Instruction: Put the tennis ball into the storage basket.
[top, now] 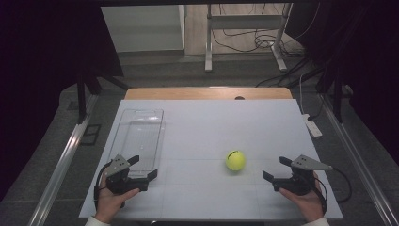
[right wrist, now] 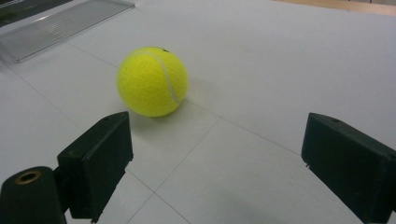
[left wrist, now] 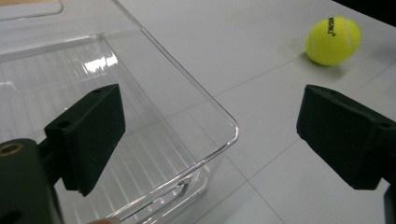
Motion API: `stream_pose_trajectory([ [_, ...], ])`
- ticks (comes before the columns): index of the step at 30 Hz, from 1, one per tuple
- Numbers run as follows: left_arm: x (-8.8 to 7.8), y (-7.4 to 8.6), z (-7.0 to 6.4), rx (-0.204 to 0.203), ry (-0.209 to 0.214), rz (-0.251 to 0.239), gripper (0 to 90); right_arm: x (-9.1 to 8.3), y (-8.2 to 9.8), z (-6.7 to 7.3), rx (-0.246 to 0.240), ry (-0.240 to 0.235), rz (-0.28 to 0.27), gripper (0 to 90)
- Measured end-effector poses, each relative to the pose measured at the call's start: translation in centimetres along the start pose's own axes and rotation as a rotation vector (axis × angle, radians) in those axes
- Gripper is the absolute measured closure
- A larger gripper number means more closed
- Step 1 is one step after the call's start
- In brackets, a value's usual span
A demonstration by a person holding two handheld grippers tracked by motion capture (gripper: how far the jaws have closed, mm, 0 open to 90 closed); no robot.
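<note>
Left gripper: held level, jaws spread wide, nothing gripped, set at the tray corner. Right gripper: held level, jaws wide, empty. Ball: lying just ahead, untouched.

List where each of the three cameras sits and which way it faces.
High view: above the person's side, looking forward and down on the white table; both hands with the left gripper and right gripper show.
Left gripper view: rides the left gripper, facing the clear tray; its open black jaws show.
Right gripper view: rides the right gripper, facing the tennis ball; its open jaws show.
Shared: ball and tray appear in all three.
</note>
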State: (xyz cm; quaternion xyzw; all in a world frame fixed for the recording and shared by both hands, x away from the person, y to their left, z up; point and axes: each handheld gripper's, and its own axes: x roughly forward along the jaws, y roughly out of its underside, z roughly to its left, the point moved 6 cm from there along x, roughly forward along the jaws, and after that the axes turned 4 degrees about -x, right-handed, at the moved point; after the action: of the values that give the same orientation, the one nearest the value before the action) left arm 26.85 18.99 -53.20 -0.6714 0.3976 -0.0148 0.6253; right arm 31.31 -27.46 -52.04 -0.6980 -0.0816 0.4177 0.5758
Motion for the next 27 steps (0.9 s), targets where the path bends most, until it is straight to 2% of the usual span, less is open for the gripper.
stream_pose_trajectory([
  [12, -0.45, 0.22, -0.18, 0.003, -0.004, -0.003, 8.9, 0.65, 0.01, 0.10, -0.007, -0.023, 0.007, 9.7],
  [27, -0.43, 0.27, -0.35, 0.001, 0.008, 0.002, 8.9, 0.93, -0.10, 0.35, -0.008, -0.025, 0.011, 9.9],
])
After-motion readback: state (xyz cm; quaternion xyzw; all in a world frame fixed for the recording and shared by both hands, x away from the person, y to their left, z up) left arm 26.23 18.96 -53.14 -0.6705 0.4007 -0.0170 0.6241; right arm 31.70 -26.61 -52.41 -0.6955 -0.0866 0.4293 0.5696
